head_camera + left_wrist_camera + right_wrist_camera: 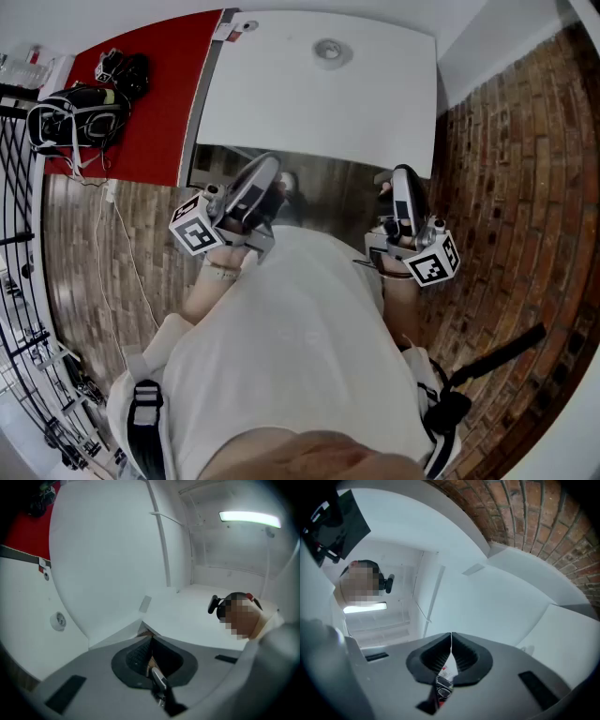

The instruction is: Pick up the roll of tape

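The roll of tape point(328, 52) is a small pale ring lying flat near the far edge of the white table point(281, 103). In the left gripper view the tape point(58, 620) shows at the left, far from the jaws. Both grippers are held close to the person's chest, short of the table's near edge. My left gripper point(270, 164) is shut with nothing between its jaws, its tips point(149, 637) meeting. My right gripper point(405, 173) is likewise shut and empty, its jaw tips point(451, 634) touching and aimed upward at white walls.
A black backpack point(80, 117) and another dark bundle point(127, 70) lie on a red area left of the table. A wire rack point(19, 281) stands at the far left, with a white cable point(117, 234) on the floor. Brick-patterned floor point(506, 187) lies to the right.
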Available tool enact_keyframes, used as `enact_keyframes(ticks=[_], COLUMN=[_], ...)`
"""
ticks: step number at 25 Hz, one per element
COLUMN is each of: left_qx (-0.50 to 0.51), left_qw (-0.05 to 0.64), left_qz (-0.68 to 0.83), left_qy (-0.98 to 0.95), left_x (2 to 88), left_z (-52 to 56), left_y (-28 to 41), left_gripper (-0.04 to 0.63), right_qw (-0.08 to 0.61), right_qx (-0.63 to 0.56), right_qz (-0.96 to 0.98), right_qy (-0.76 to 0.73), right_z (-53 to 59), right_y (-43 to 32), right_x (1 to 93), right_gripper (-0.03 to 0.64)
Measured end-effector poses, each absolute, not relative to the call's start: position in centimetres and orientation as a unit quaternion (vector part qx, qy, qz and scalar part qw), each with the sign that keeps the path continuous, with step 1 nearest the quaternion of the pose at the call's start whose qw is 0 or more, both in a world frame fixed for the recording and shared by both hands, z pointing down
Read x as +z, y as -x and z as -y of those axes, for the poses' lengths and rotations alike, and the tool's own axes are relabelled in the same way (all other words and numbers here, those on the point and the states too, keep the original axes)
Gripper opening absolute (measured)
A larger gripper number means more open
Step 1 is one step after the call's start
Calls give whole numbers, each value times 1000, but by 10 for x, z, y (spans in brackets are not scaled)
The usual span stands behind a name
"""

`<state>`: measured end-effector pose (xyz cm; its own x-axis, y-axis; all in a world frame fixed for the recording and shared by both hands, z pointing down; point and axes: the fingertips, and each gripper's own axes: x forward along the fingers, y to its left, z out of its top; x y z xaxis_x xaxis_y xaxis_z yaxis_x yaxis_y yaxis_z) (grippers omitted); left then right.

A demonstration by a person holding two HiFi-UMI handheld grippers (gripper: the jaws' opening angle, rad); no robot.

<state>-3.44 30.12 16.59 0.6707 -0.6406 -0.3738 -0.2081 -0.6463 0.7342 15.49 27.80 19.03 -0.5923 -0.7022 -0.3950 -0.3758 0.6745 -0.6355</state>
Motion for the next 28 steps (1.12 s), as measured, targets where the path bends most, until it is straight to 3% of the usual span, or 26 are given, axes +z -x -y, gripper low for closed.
enact_keyframes(ticks=[28], left_qx=[-298], left_qw=[391], left_qz=[218], left_qy=[-843], left_x=[194], left_z=[-60], left_y=[211], left_gripper=[9], right_qw=[280], right_qx=[-275], right_qz=[-834], right_qy=[387], right_z=[-71], right_y=[18], right_x=[207], right_gripper=[23])
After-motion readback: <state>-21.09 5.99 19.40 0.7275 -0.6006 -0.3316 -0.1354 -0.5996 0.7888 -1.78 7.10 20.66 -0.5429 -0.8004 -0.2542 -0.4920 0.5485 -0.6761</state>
